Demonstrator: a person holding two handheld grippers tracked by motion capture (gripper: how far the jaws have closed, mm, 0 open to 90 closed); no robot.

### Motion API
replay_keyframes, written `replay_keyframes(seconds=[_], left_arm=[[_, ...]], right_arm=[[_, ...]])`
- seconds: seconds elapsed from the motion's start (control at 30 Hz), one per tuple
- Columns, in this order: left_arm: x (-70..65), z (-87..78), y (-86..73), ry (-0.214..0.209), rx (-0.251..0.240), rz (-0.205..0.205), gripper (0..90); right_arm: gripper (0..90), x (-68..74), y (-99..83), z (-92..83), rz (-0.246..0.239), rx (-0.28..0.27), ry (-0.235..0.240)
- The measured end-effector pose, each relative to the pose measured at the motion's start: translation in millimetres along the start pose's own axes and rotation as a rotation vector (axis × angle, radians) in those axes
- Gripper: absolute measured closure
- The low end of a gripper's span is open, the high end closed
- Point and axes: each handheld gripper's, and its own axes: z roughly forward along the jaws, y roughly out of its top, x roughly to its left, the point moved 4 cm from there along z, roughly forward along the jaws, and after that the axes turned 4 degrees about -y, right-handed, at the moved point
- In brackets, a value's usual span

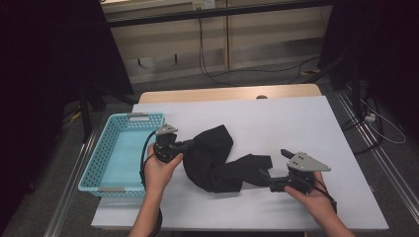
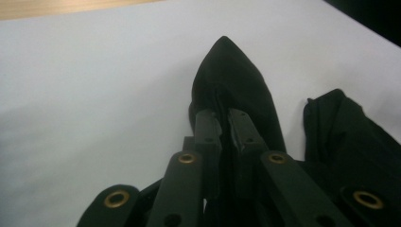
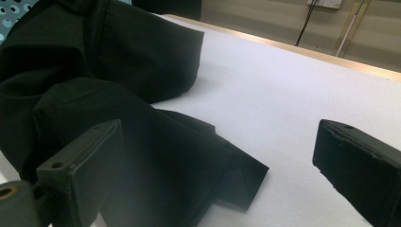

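Right tool [image 1: 274,166] gapes beside black cloth [image 1: 217,158], its length running leftward to left tool [image 1: 190,144] clamping it

Turquoise perforated basket [image 1: 114,153] sits at the left edge of the white tabletop [image 1: 296,123], slightly overhanging. Wooden strip [image 1: 227,93] along the tabletop's far edge. Beyond it, grey floor [image 1: 247,79] with black cables [image 1: 207,59] and pale wall panels [image 1: 168,44].

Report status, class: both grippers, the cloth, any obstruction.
Left gripper shut on crumpled black cloth garment. Right gripper open beside its end. Nothing obstructing; turquoise plastic basket left.
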Motion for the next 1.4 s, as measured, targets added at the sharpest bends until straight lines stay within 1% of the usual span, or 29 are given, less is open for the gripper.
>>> replay_keyframes(seconds=[0.1,0.13,0.17,0.23,0.27,0.3,0.4,0.43,0.5,0.57,0.63,0.67,0.7,0.73,0.77,0.8,0.87,0.9,0.93,0.97,1.03,1.1,1.17,1.2,1.23,1.33,1.37,1.4], left_arm=[[2.1,-1.3,-1.6,0.019,0.004,0.0,83.8],[3.2,-1.9,-1.9,0.021,0.002,0.004,83.7],[3.7,-2.3,-2.2,0.021,0.002,-0.001,83.5],[4.3,-2.0,-2.0,0.022,-0.015,-0.009,81.6],[4.3,-1.3,-1.6,0.023,-0.026,-0.012,77.1],[3.7,-0.5,-0.7,0.026,-0.031,-0.004,69.1],[-2.5,2.9,4.1,0.027,-0.056,0.03,47.6],[-5.6,4.4,5.7,0.024,-0.061,0.04,41.9],[-13.3,8.6,7.8,0.003,-0.044,0.068,36.3],[-23.2,15.4,8.4,-0.031,-0.023,0.095,34.6],[-34.5,26.3,7.1,-0.063,0.011,0.115,33.6],[-37.8,31.0,5.9,-0.072,0.024,0.128,33.1],[-43.3,39.3,2.3,-0.076,0.059,0.148,33.0],[-45.7,44.5,-0.2,-0.07,0.08,0.161,33.6],[-48.0,50.9,-4.1,-0.062,0.114,0.178,33.8],[-49.5,57.5,-8.2,-0.06,0.137,0.183,34.4],[-50.5,69.5,-17.0,-0.063,0.169,0.175,36.8],[-49.0,75.3,-22.1,-0.045,0.179,0.17,41.4],[-48.3,78.3,-24.4,-0.039,0.183,0.167,45.0],[-47.4,80.7,-26.2,-0.037,0.189,0.169,46.8],[-45.7,81.6,-26.2,-0.014,0.186,0.172,55.2],[-44.8,81.5,-27.0,-0.007,0.204,0.175,64.4],[-44.2,81.0,-28.1,0.011,0.215,0.192,74.5],[-43.9,80.7,-27.9,0.01,0.218,0.184,79.7],[-44.2,80.4,-27.9,-0.01,0.233,0.163,84.6],[-44.4,79.7,-26.7,-0.019,0.231,0.148,85.9],[-44.5,77.8,-24.9,-0.031,0.223,0.129,86.1],[-44.5,75.0,-22.2,-0.043,0.205,0.11,86.3]], right_arm=[[1.9,-1.2,-0.4,0.4,0.003,0.006,-0.004],[1.9,-1.6,-0.4,0.5,0.004,0.006,-0.005],[1.9,-1.9,-0.3,0.5,0.005,0.005,-0.006],[1.9,-1.9,-0.3,0.5,0.006,0.006,-0.007],[1.9,-1.6,-0.3,0.3,0.007,0.007,-0.006],[1.9,-1.4,-0.3,0.2,0.005,0.007,-0.004],[1.9,-1.2,-0.4,-0.3,0.005,0.007,-0.003],[1.9,-1.3,-0.4,-0.4,0.005,0.007,-0.003],[1.9,-1.4,-0.4,-0.6,0.005,0.008,-0.003],[1.9,-1.4,-0.6,-0.6,0.005,0.009,-0.004],[2.0,-1.0,-0.8,-0.6,0.005,0.011,-0.002],[2.0,-0.6,-1.1,-0.1,0.004,0.015,-0.001],[2.2,-0.4,-1.5,0.5,0.001,0.018,-0.002],[2.2,0.4,-2.2,1.1,-0.002,0.024,-0.001],[2.3,0.9,-2.3,1.3,-0.003,0.024,0.0],[2.4,1.5,-2.5,1.3,-0.005,0.026,0.003],[2.7,2.2,-2.5,1.3,-0.008,0.025,0.005],[2.7,2.2,-2.5,1.2,-0.008,0.025,0.004],[2.7,2.1,-2.5,0.9,-0.007,0.024,0.005],[2.7,2.0,-2.4,0.6,-0.005,0.024,0.004],[2.7,1.4,-2.8,0.0,-0.003,0.024,0.003],[2.7,0.9,-3.8,-0.2,0.0,0.028,0.002],[2.7,1.4,-5.0,-0.3,-0.002,0.035,0.005],[2.7,1.8,-5.4,-0.1,-0.004,0.035,0.005],[2.7,2.2,-5.4,-0.2,-0.004,0.036,0.006],[2.8,2.6,-5.4,-0.7,-0.009,0.037,0.006],[2.8,2.5,-5.5,-0.9,-0.008,0.037,0.006],[2.8,2.3,-5.6,-1.3,-0.006,0.038,0.004]])
